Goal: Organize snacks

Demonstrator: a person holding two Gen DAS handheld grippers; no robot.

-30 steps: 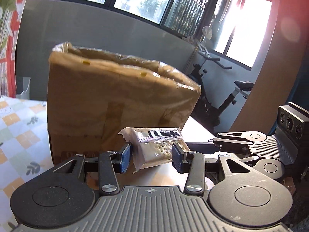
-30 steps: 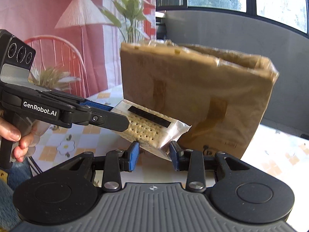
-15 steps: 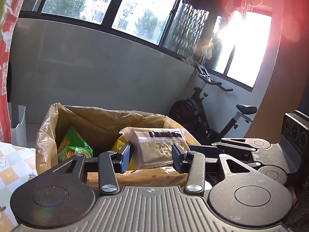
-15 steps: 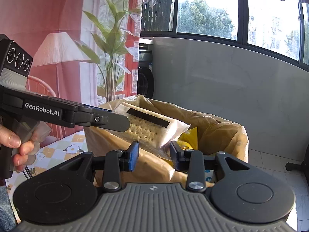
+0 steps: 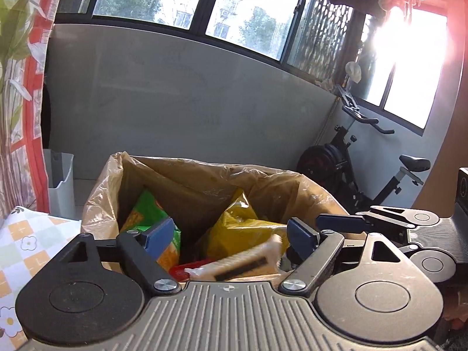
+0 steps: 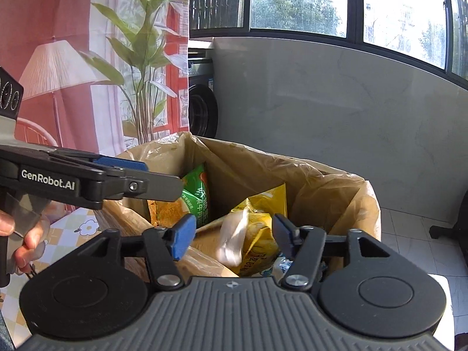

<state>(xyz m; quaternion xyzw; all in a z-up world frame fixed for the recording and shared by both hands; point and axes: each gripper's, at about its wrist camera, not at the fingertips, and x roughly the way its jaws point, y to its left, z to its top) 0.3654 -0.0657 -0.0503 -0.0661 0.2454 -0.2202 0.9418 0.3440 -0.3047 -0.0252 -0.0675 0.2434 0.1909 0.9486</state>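
While both grippers hover over the lined box [image 5: 204,175], the left gripper [image 5: 231,235] and right gripper [image 6: 232,232] stand wide open, holding nothing; the blurred cracker packet [image 5: 242,261] lies loose inside the box, at 6 o'clock of the yellow bag [image 5: 242,231].

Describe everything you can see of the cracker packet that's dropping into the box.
The cracker packet is a clear plastic wrapper with a black strip, holding pale crackers. It is motion-blurred in both views, lying tilted below the wide-open left gripper, whose fingers do not touch it. It sits low inside the plastic-lined cardboard box, by the yellow snack bag and above something red; whether it touches them is unclear. From the right wrist it shows as a whitish smear.
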